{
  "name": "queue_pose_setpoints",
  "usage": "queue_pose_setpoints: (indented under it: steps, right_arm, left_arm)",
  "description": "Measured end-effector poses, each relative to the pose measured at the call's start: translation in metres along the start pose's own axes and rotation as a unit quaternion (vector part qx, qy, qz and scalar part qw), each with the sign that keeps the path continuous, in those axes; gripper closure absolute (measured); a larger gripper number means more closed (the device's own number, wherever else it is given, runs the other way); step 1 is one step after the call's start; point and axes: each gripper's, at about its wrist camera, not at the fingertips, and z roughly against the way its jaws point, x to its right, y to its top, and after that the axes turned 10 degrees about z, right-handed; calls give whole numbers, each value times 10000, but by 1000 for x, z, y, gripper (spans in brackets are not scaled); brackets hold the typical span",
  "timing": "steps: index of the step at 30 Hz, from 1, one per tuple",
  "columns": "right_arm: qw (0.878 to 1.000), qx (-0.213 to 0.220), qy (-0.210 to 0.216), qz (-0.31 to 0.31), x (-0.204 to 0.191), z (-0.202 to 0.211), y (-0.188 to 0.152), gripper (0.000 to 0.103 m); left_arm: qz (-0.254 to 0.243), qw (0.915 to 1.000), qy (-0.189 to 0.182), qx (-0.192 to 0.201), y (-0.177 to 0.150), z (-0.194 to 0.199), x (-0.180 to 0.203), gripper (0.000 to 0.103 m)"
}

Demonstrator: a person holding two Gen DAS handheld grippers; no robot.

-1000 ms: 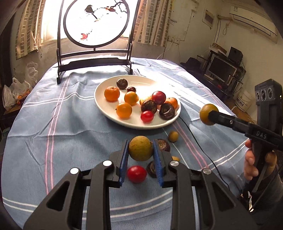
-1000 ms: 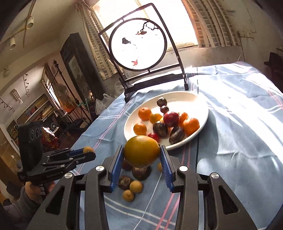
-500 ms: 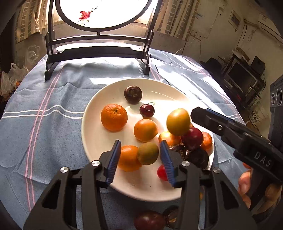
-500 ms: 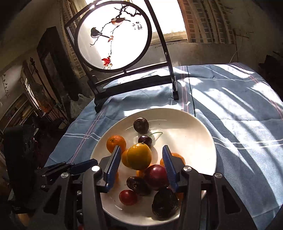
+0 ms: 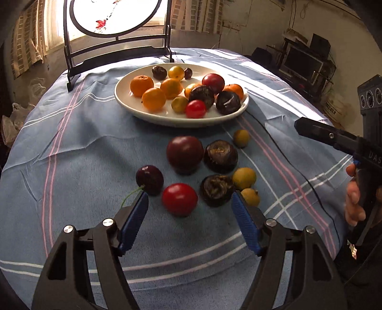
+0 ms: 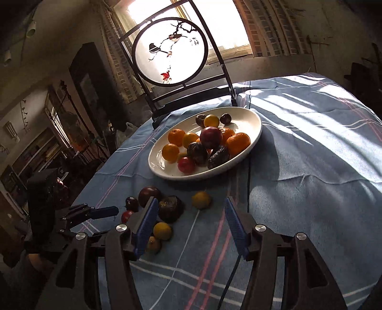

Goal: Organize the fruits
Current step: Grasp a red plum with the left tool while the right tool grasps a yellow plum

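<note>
A white plate [image 5: 148, 114] [image 6: 214, 172] holds oranges, plums, a red tomato and dark wrinkled fruits. On the blue cloth in front of it lie loose fruits: a dark plum [image 5: 185, 152], a cherry [image 5: 150, 178], a red tomato [image 5: 179, 199], two dark wrinkled fruits and several small yellow ones. My left gripper [image 5: 189, 200] hangs over the red tomato, its jaws opening and holding nothing. My right gripper [image 6: 191, 202] [image 5: 308, 127] is also opening and empty. A small yellow fruit [image 6: 201, 199] lies on the cloth just ahead of its fingertips, untouched.
A round painted screen on a black stand [image 5: 114, 21] [image 6: 169, 50] stands at the table's far edge behind the plate. A thin dark cable [image 6: 248, 176] runs across the cloth right of the fruits. A hand [image 5: 353, 195] grips the right tool's handle.
Each gripper carried a yellow-green fruit to the plate and let it go there. Both then drew back, opening wider, to the loose fruits in front of the plate.
</note>
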Motion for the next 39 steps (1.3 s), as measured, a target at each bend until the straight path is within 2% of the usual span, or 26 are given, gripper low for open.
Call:
queue_pose_setpoints:
  steps: [2, 7, 12, 17, 18, 20, 22, 23, 25, 28, 31, 33, 35, 39]
  right_arm:
    - [9999, 100, -53, -44, 1, 5, -11, 45]
    - [9990, 403, -205, 60, -4, 16, -16, 45]
    - [9987, 408, -154, 254, -9, 14, -15, 45]
    - [9988, 455, -66, 185, -5, 16, -16, 45]
    - [9988, 449, -67, 193, -6, 16, -16, 45]
    - [9988, 408, -64, 249, -8, 15, -16, 45]
    - [9987, 370, -75, 339, -11, 13, -16, 45]
    - [9986, 356, -85, 385, -13, 13, -17, 45]
    - [9983, 300, -76, 489, -17, 11, -17, 45]
    - [9976, 152, -59, 671, -24, 6, -17, 45]
    - [9950, -202, 58, 976, -37, -5, -19, 45]
    - [9911, -557, 185, 1191, -52, -16, -23, 46]
    - [9880, -835, 328, 1254, -65, -28, -25, 51]
    - [9821, -1237, 42, 1418, -85, -50, -27, 59]
  left_arm:
    - [43, 9999, 166, 6, -3, -4, -3, 33]
    - [252, 9997, 33, -30, 2, -13, -6, 37]
    - [262, 9996, -146, -3, 2, -15, -5, 72]
    - [145, 9994, -307, -29, -3, -13, -2, 72]
    - [145, 9995, -292, -47, -3, -14, -2, 69]
    - [233, 9994, -193, -164, 0, -19, -3, 58]
    - [188, 9996, -145, -155, 0, -20, -2, 57]
    - [141, 9997, -111, -140, -1, -19, 0, 57]
    - [60, 9999, -151, -21, -3, -15, 2, 72]
    - [131, 9988, -196, 438, -7, 0, -1, 73]
    - [475, 9938, -211, 978, -10, 19, -13, 72]
    - [782, 9897, -243, 1174, -10, 26, -24, 72]
    - [996, 9870, -306, 1221, -8, 28, -32, 72]
    - [1037, 9866, -363, 1203, -5, 29, -33, 72]
